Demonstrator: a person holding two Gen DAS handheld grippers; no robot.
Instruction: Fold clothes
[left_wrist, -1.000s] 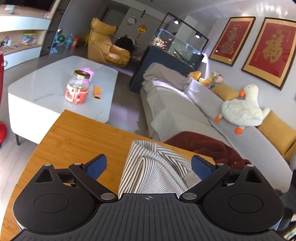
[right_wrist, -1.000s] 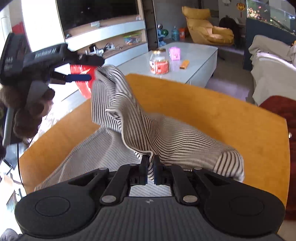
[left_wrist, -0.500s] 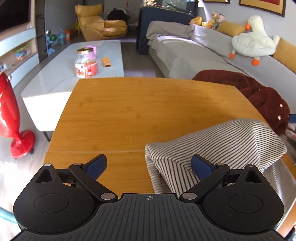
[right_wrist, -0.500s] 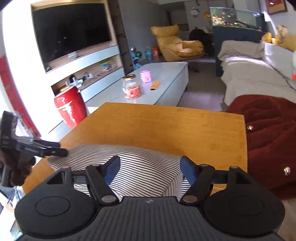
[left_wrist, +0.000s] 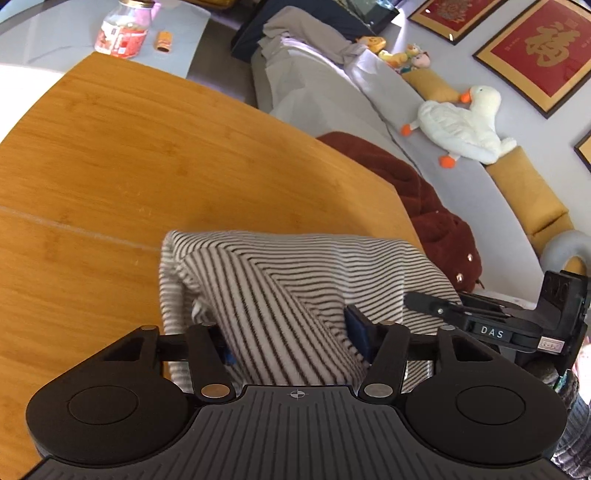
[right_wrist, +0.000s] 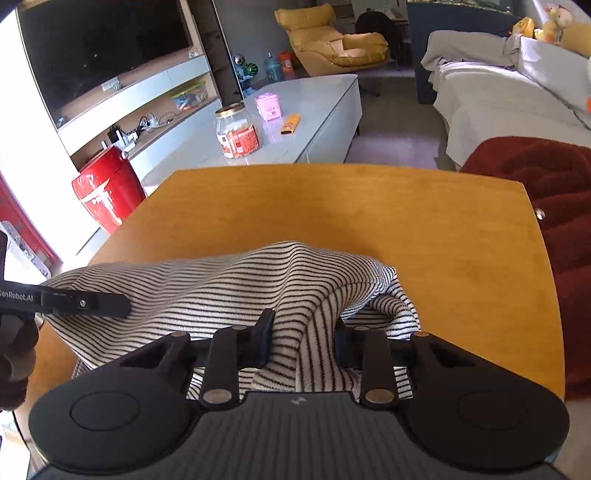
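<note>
The left wrist view alone shows the grey sofa (left_wrist: 461, 184) beyond and to the right of the left hand-held gripper (left_wrist: 291, 336), with a plush white duck (left_wrist: 461, 125) on it and red framed pictures (left_wrist: 532, 48) on the wall above. The right wrist view alone shows the dark television (right_wrist: 107, 48), a red canister (right_wrist: 107, 188) and a yellow armchair (right_wrist: 332, 40) ahead and to the left of the right hand-held gripper (right_wrist: 301, 338).

The bench (left_wrist: 147, 166) is smooth, honey-coloured wood with rounded corners. A fuzzy maroon garment (right_wrist: 546, 206) lies just beyond its right edge. A pale low table (right_wrist: 295, 114) farther ahead carries a glass jar (right_wrist: 236, 133).

The striped garment (left_wrist: 295, 280), soft knit in thin black and white lines, lies bunched on the near part of the bench. A raised fold of it sits between the spread fingers of each hand-held gripper; both are open, neither pinching the cloth.
</note>
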